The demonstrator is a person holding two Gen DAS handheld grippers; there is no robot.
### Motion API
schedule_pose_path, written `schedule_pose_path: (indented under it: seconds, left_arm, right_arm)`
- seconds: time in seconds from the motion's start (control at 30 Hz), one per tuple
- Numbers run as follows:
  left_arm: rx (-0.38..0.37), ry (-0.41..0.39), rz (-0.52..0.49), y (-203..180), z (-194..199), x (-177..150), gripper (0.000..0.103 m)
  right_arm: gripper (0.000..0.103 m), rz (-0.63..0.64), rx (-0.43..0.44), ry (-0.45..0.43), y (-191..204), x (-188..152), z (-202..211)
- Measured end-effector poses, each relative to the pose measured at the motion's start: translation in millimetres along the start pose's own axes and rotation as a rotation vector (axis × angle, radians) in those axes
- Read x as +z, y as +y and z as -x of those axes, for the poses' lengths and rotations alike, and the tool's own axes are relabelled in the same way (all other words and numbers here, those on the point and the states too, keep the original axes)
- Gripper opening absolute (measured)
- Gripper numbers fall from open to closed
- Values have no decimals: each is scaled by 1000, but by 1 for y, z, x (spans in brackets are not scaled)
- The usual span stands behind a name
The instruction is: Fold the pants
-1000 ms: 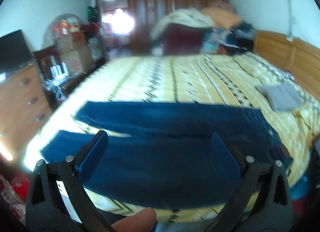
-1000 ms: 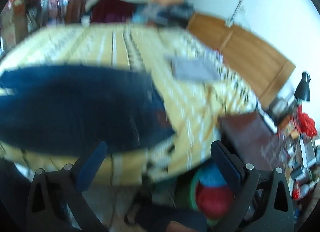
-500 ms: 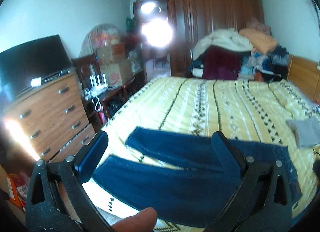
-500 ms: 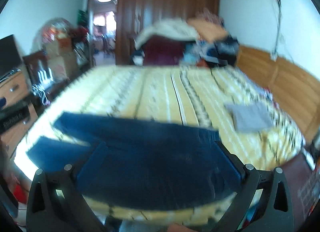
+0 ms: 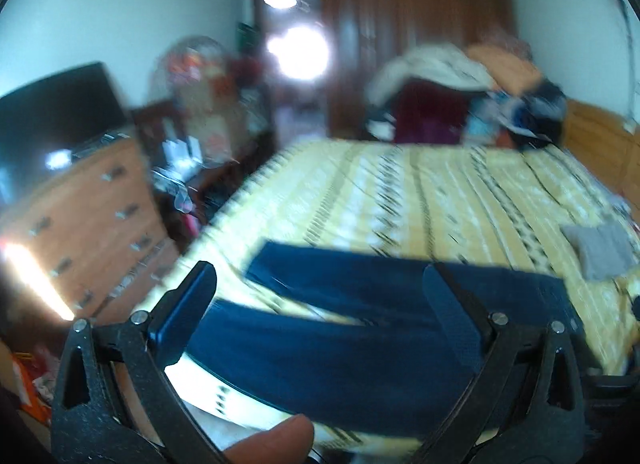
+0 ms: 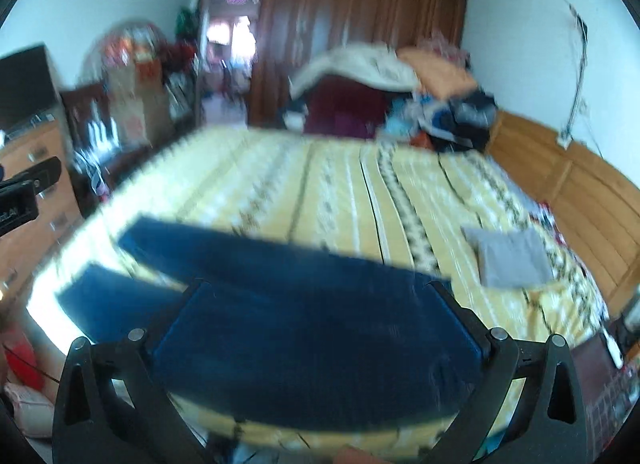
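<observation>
A: Pants location?

B: Dark blue pants, spread flat across the near edge of the bed, on the yellow patterned cover. Legs run toward the dresser side and lie a little apart, a strip of cover showing between them. Waist end points toward the wooden headboard.

A: Left gripper?

B: Left gripper is above the near edge of the bed, over the pants. Jaws spread wide, nothing between them. A fingertip shows at the bottom of its view.

A: Right gripper?

B: Right gripper sits over the waist half of the pants, jaws likewise spread wide, empty. Cannot tell if either tool touches the cloth; both views are blurred.

A: Anything else on the bed?

B: A folded grey cloth beyond the waist end, nearer the headboard, apart from the pants. A heap of clothes at the far end of the bed, before the wardrobe.
</observation>
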State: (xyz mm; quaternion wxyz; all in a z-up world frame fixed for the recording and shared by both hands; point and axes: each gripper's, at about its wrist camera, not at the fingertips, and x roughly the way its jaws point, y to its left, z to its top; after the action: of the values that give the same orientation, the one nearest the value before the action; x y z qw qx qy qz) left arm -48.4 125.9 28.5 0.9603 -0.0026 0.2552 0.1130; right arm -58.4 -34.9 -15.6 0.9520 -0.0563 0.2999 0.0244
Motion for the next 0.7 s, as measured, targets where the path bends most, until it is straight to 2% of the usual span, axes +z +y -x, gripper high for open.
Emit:
schedule_pose_path:
  seconds: [0.13,0.23,0.43,0.7]
  left_arm:
    - [-55,58,-22,-35,-11,-30,103]
    - [-65,81,-24,-44,-17,-30,103]
    - [-45,100,-44,-62,-20,-26,103]
    - [-65,143,-86,-78,-22,-29,103]
  right_arm:
    - [103,-39,-49,98,-19,-40,-32]
    - [103,-66,-63,127,-39,-56,-47]
    - [103,-73,-42,144,-53,-63,-57]
    - [103,-91,-29,191,-50,-53,-75]
